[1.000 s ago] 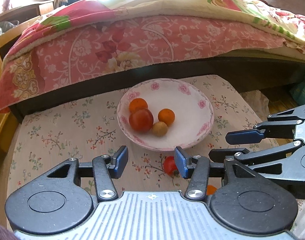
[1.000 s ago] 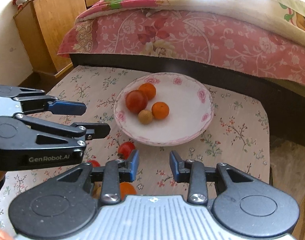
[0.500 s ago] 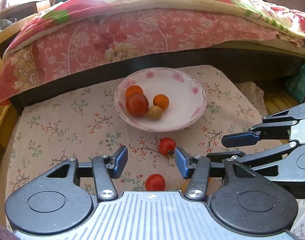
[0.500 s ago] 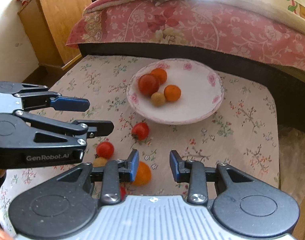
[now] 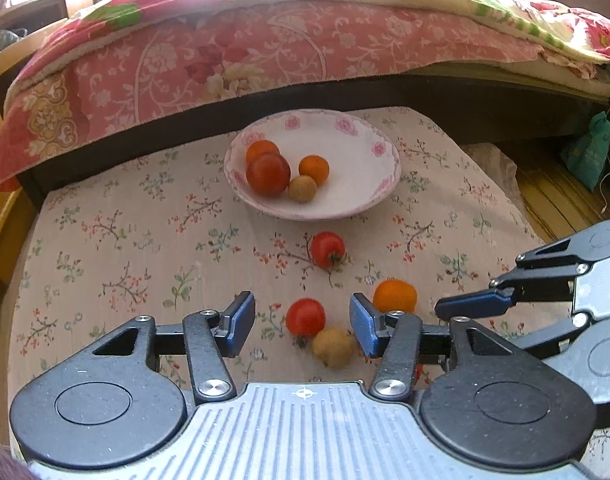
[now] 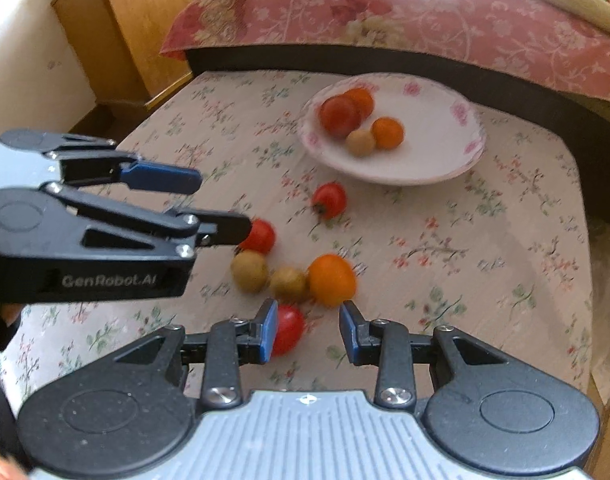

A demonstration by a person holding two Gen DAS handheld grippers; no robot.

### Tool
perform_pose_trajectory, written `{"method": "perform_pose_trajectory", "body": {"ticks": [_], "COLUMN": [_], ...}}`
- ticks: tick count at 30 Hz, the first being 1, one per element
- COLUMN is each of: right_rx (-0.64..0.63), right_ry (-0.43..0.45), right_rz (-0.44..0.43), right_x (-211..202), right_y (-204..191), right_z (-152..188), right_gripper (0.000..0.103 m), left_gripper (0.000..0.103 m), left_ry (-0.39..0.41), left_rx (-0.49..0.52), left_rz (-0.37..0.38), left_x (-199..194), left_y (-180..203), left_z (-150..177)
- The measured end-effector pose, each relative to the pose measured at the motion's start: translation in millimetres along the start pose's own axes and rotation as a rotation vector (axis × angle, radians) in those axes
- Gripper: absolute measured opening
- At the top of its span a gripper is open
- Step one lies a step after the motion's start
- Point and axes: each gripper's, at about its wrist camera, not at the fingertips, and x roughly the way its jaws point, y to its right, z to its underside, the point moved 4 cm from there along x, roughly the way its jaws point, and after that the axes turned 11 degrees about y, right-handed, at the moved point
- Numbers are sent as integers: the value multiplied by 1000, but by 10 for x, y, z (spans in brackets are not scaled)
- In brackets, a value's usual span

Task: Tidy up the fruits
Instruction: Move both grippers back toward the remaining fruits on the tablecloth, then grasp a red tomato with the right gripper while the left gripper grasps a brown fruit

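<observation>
Now more loose fruits [image 5: 305,316] show below the bowl [image 5: 379,196].

A: Daylight floods in from above the bed [image 5: 265,60], and its top edge is blown out to white.

B: The left wrist view is sharp. The right one is motion-smeared, with the plate [image 6: 437,168] and the loose fruit soft. Both views bow and darken at the corners.

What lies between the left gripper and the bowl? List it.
Left wrist view: a red tomato and a tan fruit right at the left gripper, a stemmed tomato farther on, then bare cloth up to the bowl.
</observation>
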Motion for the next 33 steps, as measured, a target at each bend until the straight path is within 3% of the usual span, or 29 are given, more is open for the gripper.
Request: {"method": "perform_pose_trajectory", "body": {"ticks": [8, 26, 33], "right_rx": [-11, -36, -33], "right_ry": [-35, -35, -42], "right_rz": [-22, -37, -43], "right_x": [91, 261, 205], "right_y": [-114, -179, -139], "right_z": [100, 159, 182], "right_gripper": [42, 38, 37], "left_gripper": [62, 62, 55], "left_ry": [-7, -59, -70], "left_rx": [-6, 8, 30], "left_rz": [8, 24, 63], "left_x": [-33, 19, 85], "left_y": [-42, -120, -18], "left_z": [64, 279, 313]}}
